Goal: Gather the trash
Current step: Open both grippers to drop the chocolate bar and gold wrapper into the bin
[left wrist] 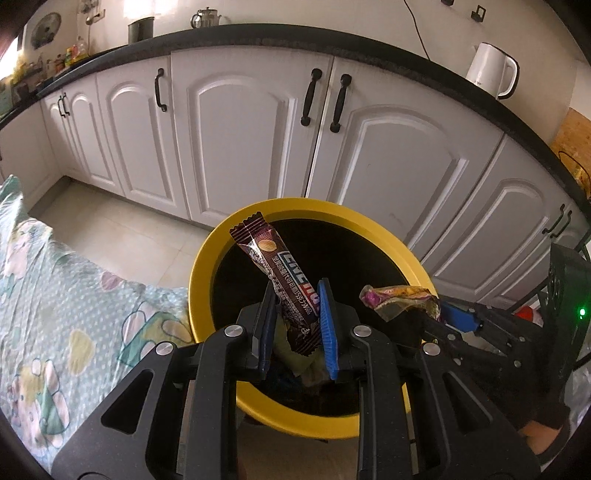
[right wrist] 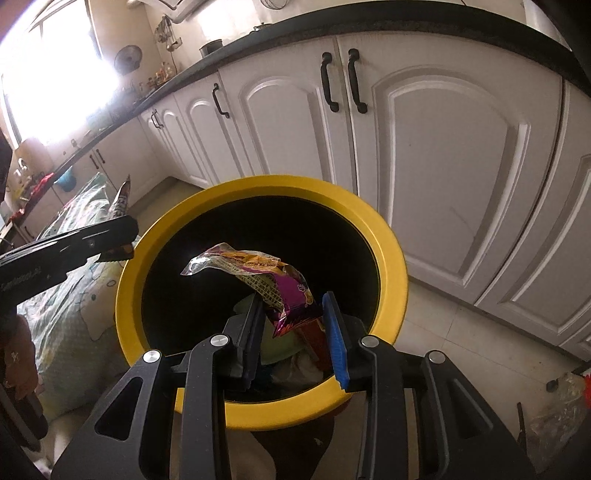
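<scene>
A yellow-rimmed trash bin (left wrist: 207,258) with a dark inside stands on the floor before the cabinets; it also shows in the right wrist view (right wrist: 391,258). My left gripper (left wrist: 295,299) is shut on a brown chocolate bar wrapper (left wrist: 275,266) and holds it upright over the bin's opening. My right gripper (right wrist: 291,306) is shut on a crumpled purple and yellow snack wrapper (right wrist: 273,280), also over the opening. That wrapper (left wrist: 399,299) shows at the right in the left wrist view. Other trash (right wrist: 280,350) lies inside the bin.
White cabinets (left wrist: 251,122) with black handles stand behind the bin under a dark counter (left wrist: 258,31) with a white kettle (left wrist: 493,70). A floral cloth (left wrist: 55,302) lies to the left of the bin. Tiled floor (right wrist: 443,332) lies to the right.
</scene>
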